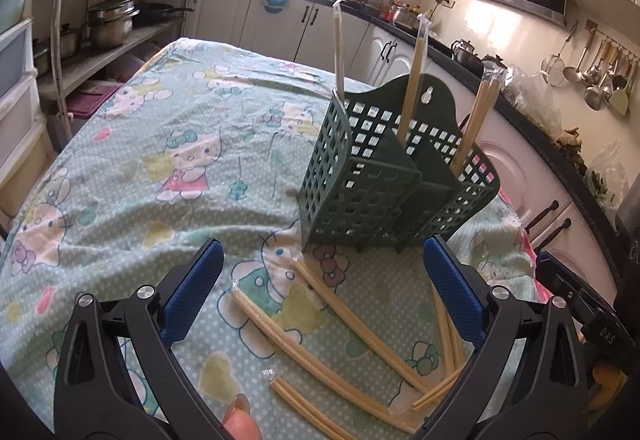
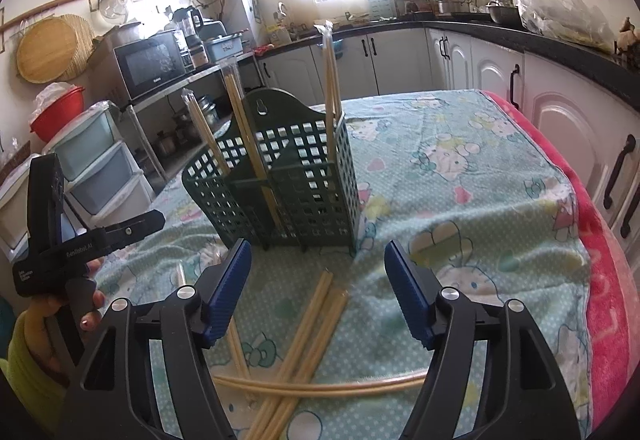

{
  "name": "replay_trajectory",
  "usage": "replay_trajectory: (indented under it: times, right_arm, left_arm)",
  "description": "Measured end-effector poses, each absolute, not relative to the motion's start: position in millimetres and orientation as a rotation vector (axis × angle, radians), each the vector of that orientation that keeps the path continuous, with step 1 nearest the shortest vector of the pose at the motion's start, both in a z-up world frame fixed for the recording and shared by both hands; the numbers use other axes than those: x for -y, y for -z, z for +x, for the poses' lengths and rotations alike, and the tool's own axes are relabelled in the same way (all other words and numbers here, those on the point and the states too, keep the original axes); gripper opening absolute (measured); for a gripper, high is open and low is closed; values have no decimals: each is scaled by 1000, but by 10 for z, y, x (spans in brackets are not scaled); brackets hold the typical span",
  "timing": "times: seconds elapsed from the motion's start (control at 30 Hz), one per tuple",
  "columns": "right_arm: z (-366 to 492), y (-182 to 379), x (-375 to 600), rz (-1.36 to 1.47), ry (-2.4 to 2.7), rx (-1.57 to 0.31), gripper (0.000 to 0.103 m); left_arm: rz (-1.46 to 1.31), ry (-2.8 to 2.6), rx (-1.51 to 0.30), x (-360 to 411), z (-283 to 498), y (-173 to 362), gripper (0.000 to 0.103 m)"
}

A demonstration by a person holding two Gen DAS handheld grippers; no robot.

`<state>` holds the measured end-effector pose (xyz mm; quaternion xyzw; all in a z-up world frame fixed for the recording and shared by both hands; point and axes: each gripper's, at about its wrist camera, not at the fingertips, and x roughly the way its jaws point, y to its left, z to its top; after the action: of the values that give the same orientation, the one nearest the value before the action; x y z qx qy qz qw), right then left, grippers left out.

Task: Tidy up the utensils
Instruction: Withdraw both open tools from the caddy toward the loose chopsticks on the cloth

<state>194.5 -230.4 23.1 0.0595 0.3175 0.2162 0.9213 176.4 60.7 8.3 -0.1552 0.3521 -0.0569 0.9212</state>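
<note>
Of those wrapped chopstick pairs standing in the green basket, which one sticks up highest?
The pair in the green basket's left compartment: its wrapper tip rises above the middle pair and the right-leaning pair.

I see through two fisheye cameras, one on each handheld gripper, both low over a table draped in a cartoon-cat cloth (image 1: pixel 168 167) and looking forward between their own blue-padded fingers. My left wrist view faces the green utensil caddy (image 1: pixel 384 179) from close by, with kitchen cabinets and a bright window behind it. My right wrist view faces the same green utensil caddy (image 2: pixel 280 179) from the opposite front corner, equally close, and catches the left gripper (image 2: pixel 72 240) at its left edge. Both views share the caddy, the loose wrapped chopsticks (image 1: pixel 360 324) before it, and the window.
</note>
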Motion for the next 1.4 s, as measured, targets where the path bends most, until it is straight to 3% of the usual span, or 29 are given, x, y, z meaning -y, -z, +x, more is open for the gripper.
replay_trajectory:
  times: [1.4]
  right_arm:
    - [1720,305,2640,129,-308,-820,69]
  left_arm:
    - [-339,86,-910,-665,1813,587,90]
